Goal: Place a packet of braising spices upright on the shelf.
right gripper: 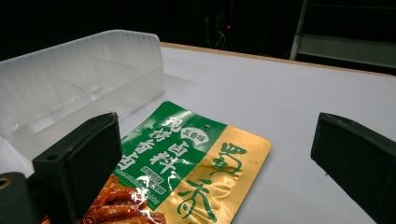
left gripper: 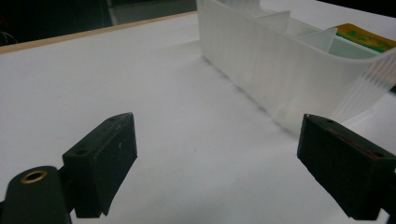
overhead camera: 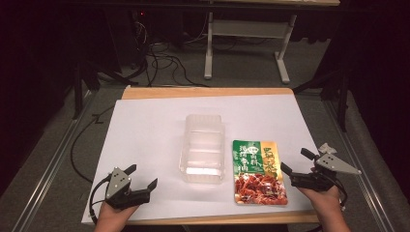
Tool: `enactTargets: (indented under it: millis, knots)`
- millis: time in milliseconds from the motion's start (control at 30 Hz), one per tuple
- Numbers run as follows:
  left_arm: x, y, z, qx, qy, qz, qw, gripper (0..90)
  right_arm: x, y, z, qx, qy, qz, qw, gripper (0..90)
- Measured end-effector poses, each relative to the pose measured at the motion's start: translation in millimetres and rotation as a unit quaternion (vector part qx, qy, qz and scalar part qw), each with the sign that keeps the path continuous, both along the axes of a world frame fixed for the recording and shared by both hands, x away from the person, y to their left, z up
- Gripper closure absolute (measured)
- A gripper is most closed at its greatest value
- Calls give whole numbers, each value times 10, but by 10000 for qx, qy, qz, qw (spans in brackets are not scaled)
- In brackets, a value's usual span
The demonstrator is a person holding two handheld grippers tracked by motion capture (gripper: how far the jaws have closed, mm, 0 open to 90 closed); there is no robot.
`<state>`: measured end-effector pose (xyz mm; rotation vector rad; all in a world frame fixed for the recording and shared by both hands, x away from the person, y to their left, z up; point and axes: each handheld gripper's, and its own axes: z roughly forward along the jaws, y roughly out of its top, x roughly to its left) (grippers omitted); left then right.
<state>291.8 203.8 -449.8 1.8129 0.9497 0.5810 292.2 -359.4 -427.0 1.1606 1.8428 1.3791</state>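
Note:
A clear plastic tray [overhead camera: 203, 147] with ribbed walls and inner dividers stands in the middle of the white sheet. Flat beside it on the right lies a green, gold and red snack pouch [overhead camera: 258, 171]. My left gripper [overhead camera: 142, 177] rests at the front left, open and holding nothing; its view shows the tray [left gripper: 280, 70] ahead to the right. At the front right, just beside the pouch, my right gripper [overhead camera: 296, 160] is open with nothing between its jaws; its view has the pouch [right gripper: 187, 163] below it and the tray [right gripper: 70, 88] on the left.
The white sheet [overhead camera: 145, 130] covers a wooden table [overhead camera: 208, 92]. Metal rails run along both sides of the table. Behind it are a white frame stand [overhead camera: 246, 34] and loose cables [overhead camera: 164, 63] on the floor.

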Motion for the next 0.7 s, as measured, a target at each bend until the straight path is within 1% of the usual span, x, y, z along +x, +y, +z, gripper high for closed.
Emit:
enactTargets:
  millis: [33, 67, 133, 300, 367, 467, 567, 600, 700]
  knots:
    - [13, 0, -12, -10, 31, 21, 10000, 120, 1, -2, -1, 5, -10, 16, 10000, 16]
    - [24, 2, -23, 25, 62, 21, 10000, 119, 5, -3, 0, -15, -18, 28, 10000, 14]
    - [35, -3, -41, 71, 108, 24, 9999, 116, 11, -9, -3, -35, 55, 46, 10000, 12]
    - [15, 5, -34, 89, 99, 23, 9999, 114, 35, -1, -22, -35, 115, 47, 9999, 9]
    - [8, 8, -41, 95, 107, 23, 9999, 114, 49, 10, -37, -87, 151, 86, 9998, 9]
    - [18, 19, -48, 73, 148, 41, 9999, 114, 75, 32, -65, -68, 179, 167, 9997, 21]
    - [29, 29, -47, 59, 143, 70, 9999, 111, 108, 41, -71, -60, 223, 148, 9996, 22]
    - [32, 32, -45, 49, 136, 80, 9999, 108, 124, 40, -67, -94, 199, 150, 9996, 22]
    - [31, 36, -42, 23, 125, 102, 9999, 103, 145, 50, -57, -58, 222, 133, 9996, 22]
